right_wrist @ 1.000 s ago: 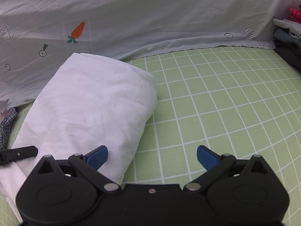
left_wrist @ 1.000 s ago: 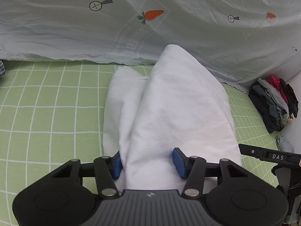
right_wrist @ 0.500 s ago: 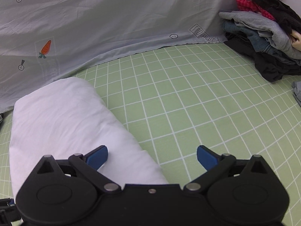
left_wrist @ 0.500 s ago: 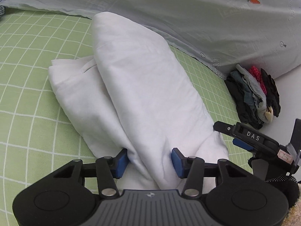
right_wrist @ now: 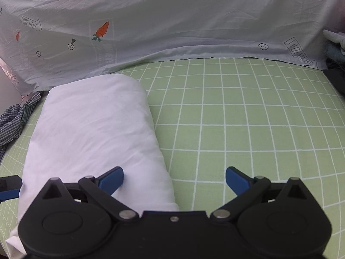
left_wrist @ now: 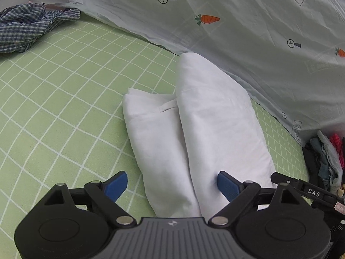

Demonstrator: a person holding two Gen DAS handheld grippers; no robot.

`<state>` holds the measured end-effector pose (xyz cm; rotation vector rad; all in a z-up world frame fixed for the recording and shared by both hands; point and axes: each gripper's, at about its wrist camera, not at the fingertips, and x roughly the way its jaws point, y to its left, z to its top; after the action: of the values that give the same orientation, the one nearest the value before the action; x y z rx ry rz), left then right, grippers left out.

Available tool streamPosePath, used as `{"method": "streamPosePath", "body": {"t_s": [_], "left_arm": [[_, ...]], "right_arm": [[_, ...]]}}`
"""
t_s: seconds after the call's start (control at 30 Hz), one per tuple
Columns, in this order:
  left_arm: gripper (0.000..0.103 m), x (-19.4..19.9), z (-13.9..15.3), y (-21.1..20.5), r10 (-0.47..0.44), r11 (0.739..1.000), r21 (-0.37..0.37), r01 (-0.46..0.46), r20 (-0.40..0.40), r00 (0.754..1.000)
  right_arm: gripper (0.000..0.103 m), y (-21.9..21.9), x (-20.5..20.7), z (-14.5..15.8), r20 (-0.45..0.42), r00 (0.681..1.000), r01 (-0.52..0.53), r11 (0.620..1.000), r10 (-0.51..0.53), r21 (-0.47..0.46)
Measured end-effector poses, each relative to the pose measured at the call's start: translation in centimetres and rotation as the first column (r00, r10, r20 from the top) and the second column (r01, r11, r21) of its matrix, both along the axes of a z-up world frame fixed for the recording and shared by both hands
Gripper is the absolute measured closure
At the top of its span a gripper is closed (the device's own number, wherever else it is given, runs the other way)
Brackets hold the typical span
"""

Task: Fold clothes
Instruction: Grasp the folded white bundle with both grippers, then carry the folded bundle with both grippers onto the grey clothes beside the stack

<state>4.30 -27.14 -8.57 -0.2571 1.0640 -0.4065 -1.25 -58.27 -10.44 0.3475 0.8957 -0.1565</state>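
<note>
A folded white garment (left_wrist: pixel 194 129) lies on the green checked sheet (left_wrist: pixel 64 99), one long fold lapped over another. My left gripper (left_wrist: pixel 172 183) is open, its blue fingers spread either side of the garment's near end without pinching it. In the right wrist view the same white garment (right_wrist: pixel 92 133) fills the left half. My right gripper (right_wrist: pixel 174 179) is open; its left finger (right_wrist: pixel 112 180) rests over the garment's near edge and its right finger (right_wrist: pixel 237 181) hangs above bare sheet.
A pale quilt with carrot prints (left_wrist: pixel 237 21) is bunched along the back. A blue checked shirt (left_wrist: pixel 28 26) lies crumpled at far left. A pile of dark and red clothes (left_wrist: pixel 325 159) sits at the right edge. The other gripper's black tip (left_wrist: pixel 301 190) shows beside the garment.
My left gripper has let go of the white garment: its fingers were closed on the fold and are now spread wide. Both cameras swung left. The right gripper stayed open.
</note>
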Motion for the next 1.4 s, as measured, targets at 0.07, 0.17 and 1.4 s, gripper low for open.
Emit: {"method": "streamPosePath", "body": {"t_s": [0.07,0.17,1.4], "left_arm": [[0.012,1.1,-0.7,-0.5,-0.023,1.0,-0.017,0.023,-0.013,1.0],[0.012,2.6,-1.9,-0.8,-0.049,0.998,-0.028,0.048,-0.051,0.998],[0.08,-21.3,4.0,-24.1,-0.548,0.808,-0.131,0.574,0.187,0.815]], "right_arm": [[0.001,-0.3,1.7,-0.4,-0.004,0.999,-0.04,0.998,0.04,0.042],[0.001,-0.7,3.7,-0.9,0.0,0.997,-0.08,0.989,0.08,0.125],[0.07,-11.2,-28.4,6.9,0.177,0.909,0.337,0.916,-0.377,0.219]]}}
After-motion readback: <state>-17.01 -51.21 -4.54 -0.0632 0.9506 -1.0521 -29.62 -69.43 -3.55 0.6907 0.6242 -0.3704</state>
